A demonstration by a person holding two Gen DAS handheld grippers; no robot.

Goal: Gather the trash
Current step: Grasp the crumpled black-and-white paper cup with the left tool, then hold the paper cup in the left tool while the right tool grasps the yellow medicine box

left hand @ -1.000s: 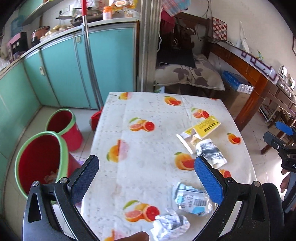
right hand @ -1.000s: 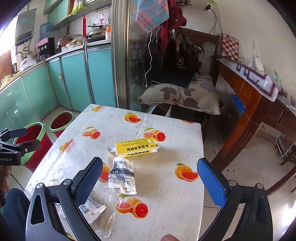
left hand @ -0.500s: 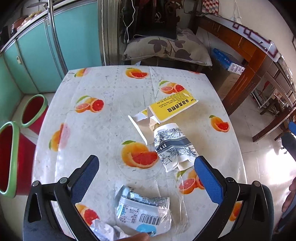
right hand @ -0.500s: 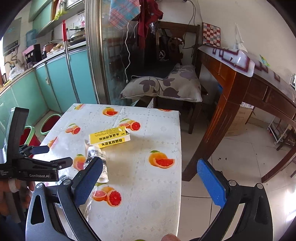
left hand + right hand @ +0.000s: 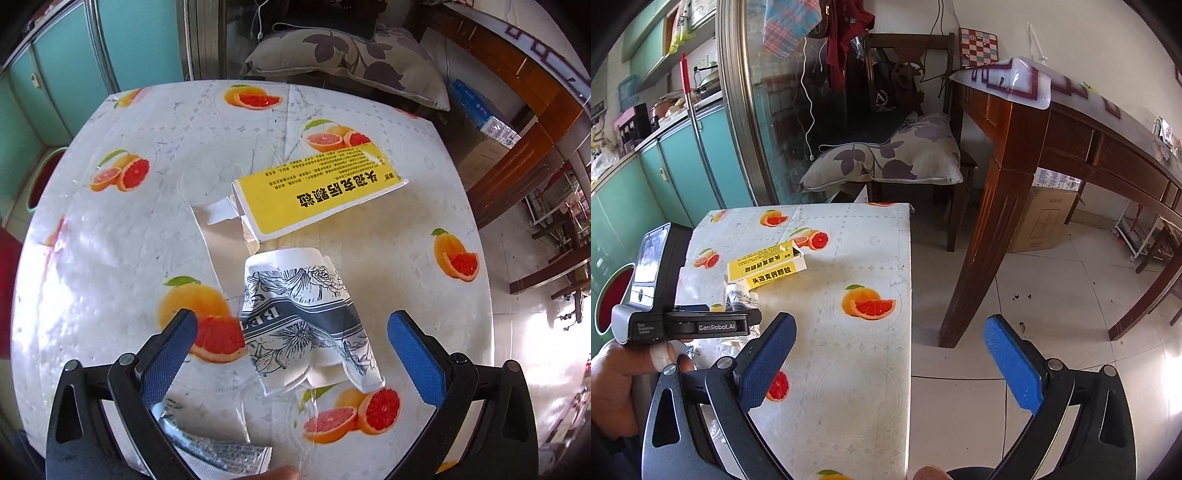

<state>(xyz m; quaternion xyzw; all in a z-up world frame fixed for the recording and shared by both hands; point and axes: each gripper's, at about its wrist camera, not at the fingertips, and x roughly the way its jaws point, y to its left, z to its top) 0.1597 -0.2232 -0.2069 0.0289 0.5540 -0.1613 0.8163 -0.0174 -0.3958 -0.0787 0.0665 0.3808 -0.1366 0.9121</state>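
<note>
Beside the yellow box [image 5: 317, 192] lies the crushed paper cup [image 5: 306, 317] — between my left gripper's [image 5: 291, 354] spread pads, ungrasped; right gripper [image 5: 890, 362] gapes empty. Nothing looks collected — foil wrapper [image 5: 218, 450] waits too.

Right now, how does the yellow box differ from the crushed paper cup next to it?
The yellow box is flattened with a torn-open end and bold print; the crushed paper cup is white with a dark floral pattern and still bulges. The cup lies between the open left gripper fingers; the box lies farther off. Both rest on the table, touching.
</note>
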